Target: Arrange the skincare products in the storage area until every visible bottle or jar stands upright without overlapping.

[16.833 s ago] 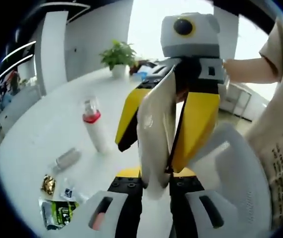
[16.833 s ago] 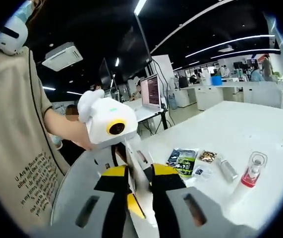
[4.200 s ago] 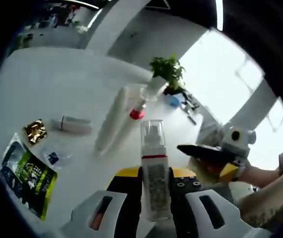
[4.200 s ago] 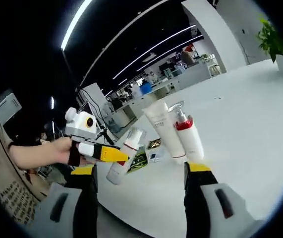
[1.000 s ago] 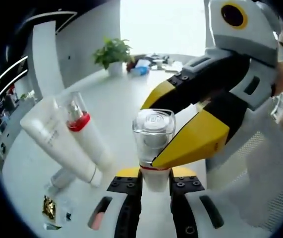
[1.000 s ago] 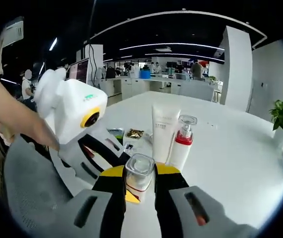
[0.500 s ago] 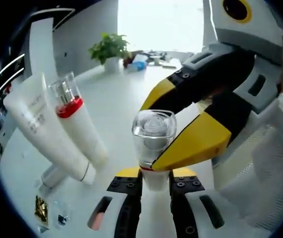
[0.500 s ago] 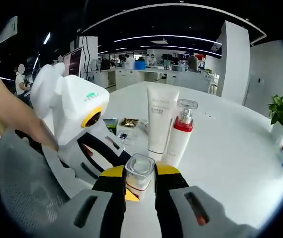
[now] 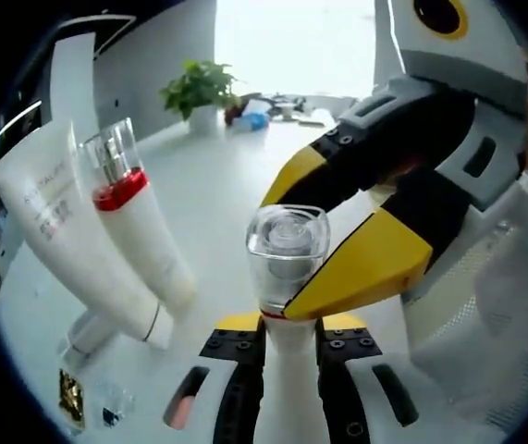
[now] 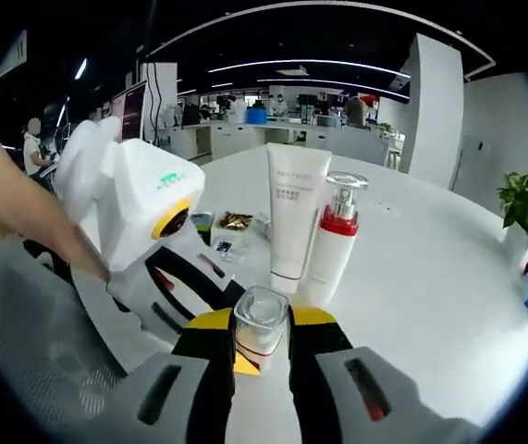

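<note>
A white bottle with a red band and a clear cap [image 9: 287, 242] is held between both grippers. My left gripper [image 9: 289, 326] is shut on its white body. My right gripper [image 9: 282, 252] comes in from the right, its yellow jaws shut on the clear cap. In the right gripper view, my right gripper [image 10: 262, 324] clamps the cap [image 10: 260, 313], and the left gripper [image 10: 217, 294] reaches in from the left. A white tube [image 10: 293, 217] and a pump bottle with a red collar [image 10: 330, 242] stand upright side by side just beyond.
The white tube [image 9: 60, 231] and pump bottle [image 9: 132, 222] stand on a white table [image 10: 430, 305]. A small bottle [image 9: 83, 328] lies beside them, with flat sachets [image 10: 234, 222] behind. A potted plant [image 9: 194, 88] stands at the far edge. A person's arm [image 10: 14, 203] holds the left gripper.
Over the last second both grippers stay shut on the capped bottle, and the tube and pump bottle loom slightly nearer. Four seconds ago my right gripper was open and only the left held it.
</note>
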Available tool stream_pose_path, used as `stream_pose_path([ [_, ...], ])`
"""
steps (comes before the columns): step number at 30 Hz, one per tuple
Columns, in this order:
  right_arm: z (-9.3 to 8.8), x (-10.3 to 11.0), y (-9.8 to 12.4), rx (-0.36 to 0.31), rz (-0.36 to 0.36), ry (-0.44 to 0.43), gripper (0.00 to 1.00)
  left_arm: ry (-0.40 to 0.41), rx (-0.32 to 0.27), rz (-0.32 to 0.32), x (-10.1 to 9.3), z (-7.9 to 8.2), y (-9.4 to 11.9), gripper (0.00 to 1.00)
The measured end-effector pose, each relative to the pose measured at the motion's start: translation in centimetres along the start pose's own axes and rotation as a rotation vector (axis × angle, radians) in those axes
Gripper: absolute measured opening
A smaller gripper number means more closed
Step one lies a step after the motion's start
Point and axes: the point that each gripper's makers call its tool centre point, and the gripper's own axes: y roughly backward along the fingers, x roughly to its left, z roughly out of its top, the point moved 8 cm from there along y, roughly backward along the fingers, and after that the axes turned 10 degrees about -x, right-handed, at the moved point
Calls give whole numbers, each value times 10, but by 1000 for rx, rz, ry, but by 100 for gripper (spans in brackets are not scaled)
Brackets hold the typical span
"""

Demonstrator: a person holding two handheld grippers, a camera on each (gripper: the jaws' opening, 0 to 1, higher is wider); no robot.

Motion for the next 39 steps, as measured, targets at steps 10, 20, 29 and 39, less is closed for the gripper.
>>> stream_pose_path([
  [10, -5, -3, -4, 14, -18, 5, 22, -42, -6, -9, 7, 2, -3, 18],
  [20, -16, -11, -14, 51, -38, -61, 21, -55, -13, -14, 15, 4, -7, 18],
  [29, -19, -15, -22, 80, -106, -135, 20, -70, -11, -3, 24, 4, -12, 18],
  [39, -19, -20, -27, 62, -185, -166, 18, -32, 13, 32, 31, -4, -13, 24],
])
